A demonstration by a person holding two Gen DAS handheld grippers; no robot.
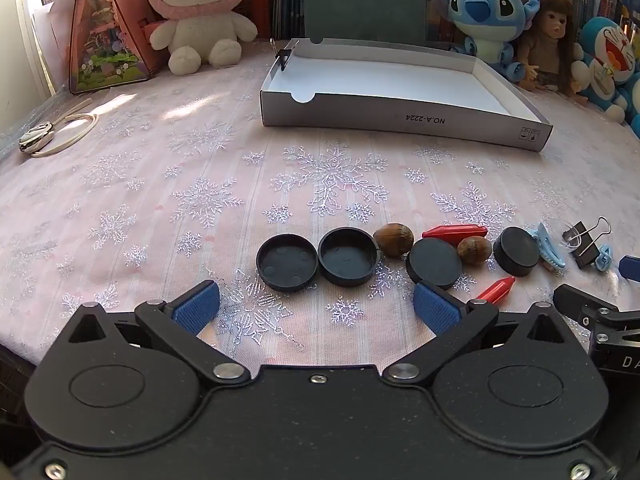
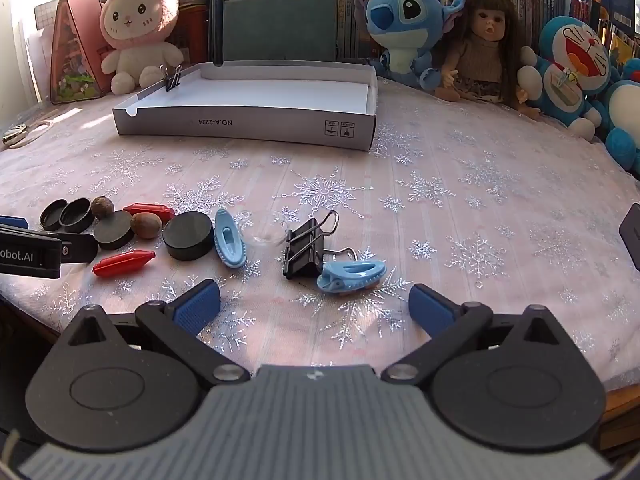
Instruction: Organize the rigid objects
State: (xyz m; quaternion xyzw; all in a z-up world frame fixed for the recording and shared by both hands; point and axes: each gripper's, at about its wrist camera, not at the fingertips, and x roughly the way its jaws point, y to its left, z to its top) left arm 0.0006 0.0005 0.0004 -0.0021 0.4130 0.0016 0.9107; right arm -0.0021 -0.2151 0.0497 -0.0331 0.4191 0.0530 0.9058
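Note:
Small objects lie in a row on the snowflake cloth: two upturned black caps [image 1: 286, 263] [image 1: 348, 256], two black discs [image 1: 434, 263] [image 2: 188, 235], two brown nuts [image 1: 394, 239] [image 2: 146, 225], two red plastic pieces [image 1: 455, 232] [image 2: 124, 263], two light-blue clips [image 2: 229, 238] [image 2: 352, 276] and a black binder clip [image 2: 306, 246]. My left gripper [image 1: 316, 306] is open just short of the caps, nothing between its blue pads. My right gripper [image 2: 314, 306] is open too, near the blue clip and binder clip. A white shallow box [image 1: 400, 120] stands farther back, a binder clip [image 2: 173, 77] on its wall.
Plush toys [image 2: 136, 28] [image 2: 404, 20], a doll [image 2: 480, 40] and a pink triangular case [image 1: 106, 28] line the far edge before bookshelves. A cord with a metal clasp [image 1: 52, 136] lies at far left. A dark object [image 2: 632, 232] sits at the right edge.

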